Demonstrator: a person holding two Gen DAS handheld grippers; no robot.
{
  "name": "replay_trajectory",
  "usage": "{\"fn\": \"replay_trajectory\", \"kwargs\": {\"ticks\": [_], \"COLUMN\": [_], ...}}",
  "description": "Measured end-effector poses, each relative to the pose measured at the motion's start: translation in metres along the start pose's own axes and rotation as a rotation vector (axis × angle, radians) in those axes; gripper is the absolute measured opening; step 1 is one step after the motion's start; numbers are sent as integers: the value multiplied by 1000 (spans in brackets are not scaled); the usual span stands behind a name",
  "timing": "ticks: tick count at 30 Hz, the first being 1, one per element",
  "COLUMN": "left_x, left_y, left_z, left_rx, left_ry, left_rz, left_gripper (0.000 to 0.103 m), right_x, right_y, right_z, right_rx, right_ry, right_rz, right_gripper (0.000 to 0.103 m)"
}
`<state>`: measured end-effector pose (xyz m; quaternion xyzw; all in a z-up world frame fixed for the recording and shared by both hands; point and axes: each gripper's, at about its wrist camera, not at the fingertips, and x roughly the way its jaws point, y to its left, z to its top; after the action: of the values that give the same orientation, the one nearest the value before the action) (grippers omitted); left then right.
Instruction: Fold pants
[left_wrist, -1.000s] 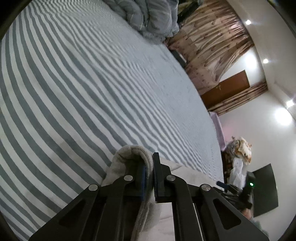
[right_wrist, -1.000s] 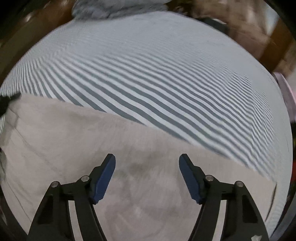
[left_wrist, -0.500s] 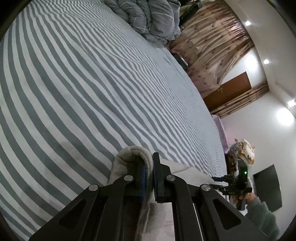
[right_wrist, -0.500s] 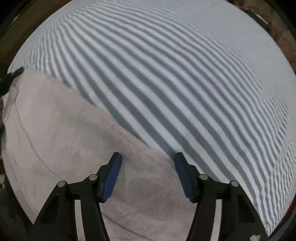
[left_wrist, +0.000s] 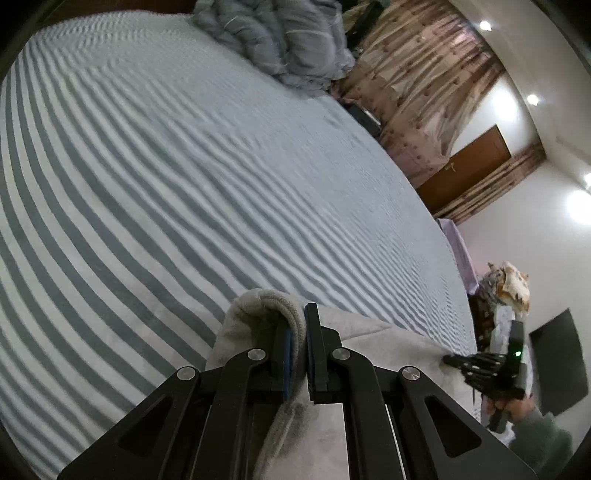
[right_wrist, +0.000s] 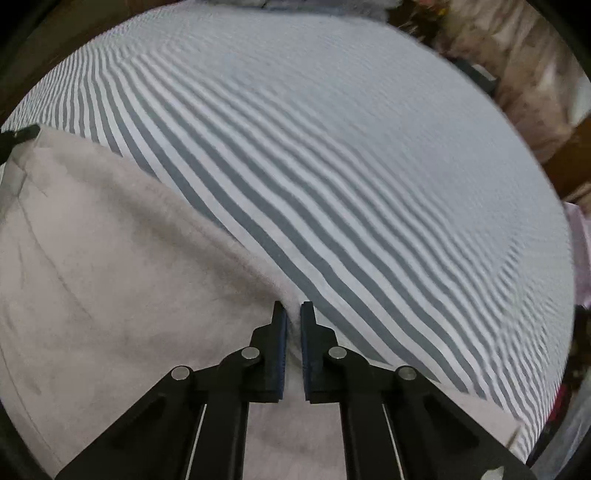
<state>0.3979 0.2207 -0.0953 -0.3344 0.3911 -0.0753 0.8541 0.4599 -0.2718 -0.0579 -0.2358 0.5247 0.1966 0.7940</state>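
on the grey-and-white striped bedcover (right_wrist: 332, 184) lies the pale grey fleece pants (right_wrist: 110, 277), spread flat along the near edge of the bed, and i have both tools on it. my left gripper (left_wrist: 297, 347) is clamped on a thick rolled hem at one end of the pants, the cloth bulging up and over the left blue pad (left_wrist: 286, 354), so the pinch looks deep and secure. my right gripper (right_wrist: 291, 343) has its jaws drawn nearly together on the far edge of the pants, with a thin ridge of fleece caught between them right where the cloth meets the stripes; this hold looks shallower to me. from the left camera i can see the right tool off to the side at the other end of the same edge, so the two grips sit well apart along one long side. a rumpled grey quilted duvet (left_wrist: 280, 44) is heaped at the far end of the bed, well clear. i judge this as the start of a fold, both corners taken and nothing lifted yet. next i need to raise both ends together, keeping the edge taut, and carry it across toward the opposite side evenly so the thin right pinch does not slip out.
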Motion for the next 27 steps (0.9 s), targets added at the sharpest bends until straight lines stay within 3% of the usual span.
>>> {"fn": "replay_trajectory", "kwargs": {"ticks": [5,9,14,19,21,27], "left_x": [-40,-78,-128,-168,-181,-196], "left_y": [-27,-45,-47,-39,-36,-20], "left_z": [-7,-23,-55,-97,-115,-174], "left_rx": [46,106,134,155,174,215], "left_ry": [-20,-34,-18,13,27,129], "left_rz": [-50,-87,-122,-127,-114,-45], "left_gripper": [7,7,7,8,9,13], "right_x": [-69,-130,-173,-174,-172,-144], "right_y": [13,35,73,107,124,154], "right_z": [-15,-71,-123,-175,-203,-245], "right_rx": [79,133,196,246,283,352], "right_ry": [-90,-148,-203,-188,-173,-117], "right_rz": [-102,-149,-147,-125,-104,-49], "right_gripper": [5,5,5,5,5,5]}}
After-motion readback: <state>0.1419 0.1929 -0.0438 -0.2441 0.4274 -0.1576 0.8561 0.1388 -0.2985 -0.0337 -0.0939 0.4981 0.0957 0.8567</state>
